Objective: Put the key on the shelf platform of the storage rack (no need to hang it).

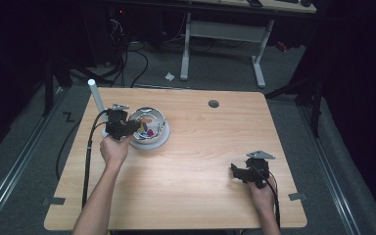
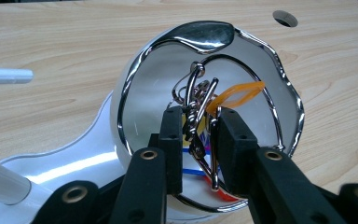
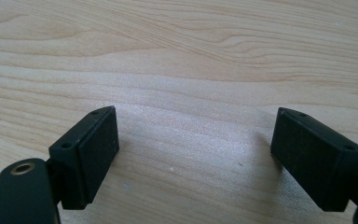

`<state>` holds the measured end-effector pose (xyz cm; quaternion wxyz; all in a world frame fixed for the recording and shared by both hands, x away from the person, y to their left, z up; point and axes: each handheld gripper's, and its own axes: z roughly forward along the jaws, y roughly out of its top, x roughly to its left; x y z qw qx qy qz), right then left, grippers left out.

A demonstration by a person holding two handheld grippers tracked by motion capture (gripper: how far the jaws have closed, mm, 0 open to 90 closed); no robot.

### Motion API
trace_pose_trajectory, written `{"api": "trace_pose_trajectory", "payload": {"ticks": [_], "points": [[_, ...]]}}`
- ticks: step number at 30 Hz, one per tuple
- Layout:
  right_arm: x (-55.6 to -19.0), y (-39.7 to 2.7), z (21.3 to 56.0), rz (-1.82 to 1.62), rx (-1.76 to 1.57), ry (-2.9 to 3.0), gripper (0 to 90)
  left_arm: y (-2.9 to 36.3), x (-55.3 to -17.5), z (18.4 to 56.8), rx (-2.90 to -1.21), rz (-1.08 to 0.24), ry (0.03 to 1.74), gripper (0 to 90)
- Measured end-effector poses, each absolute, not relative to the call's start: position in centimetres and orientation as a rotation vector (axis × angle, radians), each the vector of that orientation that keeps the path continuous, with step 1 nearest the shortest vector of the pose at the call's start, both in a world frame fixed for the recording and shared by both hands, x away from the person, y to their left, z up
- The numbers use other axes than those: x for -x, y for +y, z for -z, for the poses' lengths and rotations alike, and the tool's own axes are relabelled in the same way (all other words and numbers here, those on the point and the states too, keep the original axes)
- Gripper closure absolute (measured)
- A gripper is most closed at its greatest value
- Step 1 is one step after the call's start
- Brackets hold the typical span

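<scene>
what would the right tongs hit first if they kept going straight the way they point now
Likely just the bare wooden table: the right tongs stand open and angled down at it, with nothing between or ahead of them as far as this view reaches.

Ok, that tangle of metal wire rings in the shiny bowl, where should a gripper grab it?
Grip the twisted wire stem at the middle of the metal rings, coming down through the bowl's open mouth. It stands clear of the walls, and the left gripper already straddles it.
</scene>
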<state>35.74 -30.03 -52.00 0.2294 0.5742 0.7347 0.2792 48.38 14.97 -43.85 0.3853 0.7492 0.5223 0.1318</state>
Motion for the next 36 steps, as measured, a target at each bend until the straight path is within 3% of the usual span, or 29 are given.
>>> {"api": "trace_pose_trajectory", "payload": {"ticks": [13,17,22,36], "points": [[-35.7,-30.0,52.0,-0.768,-1.580,2.022,15.2,14.7,-48.8,44.5,-1.911,-0.341,1.358,69.8],[-35.7,-30.0,52.0,-0.769,-1.581,2.022,15.2,14.9,-48.5,44.0,-1.895,-0.367,1.345,58.0],[-35.7,-30.0,52.0,-0.769,-1.581,2.022,15.2,15.1,-48.0,43.4,-1.890,-0.384,1.326,50.3],[-35.7,-30.0,52.0,-0.768,-1.580,2.022,15.2,16.0,-45.0,41.9,-1.862,-0.390,1.267,41.8]]}}
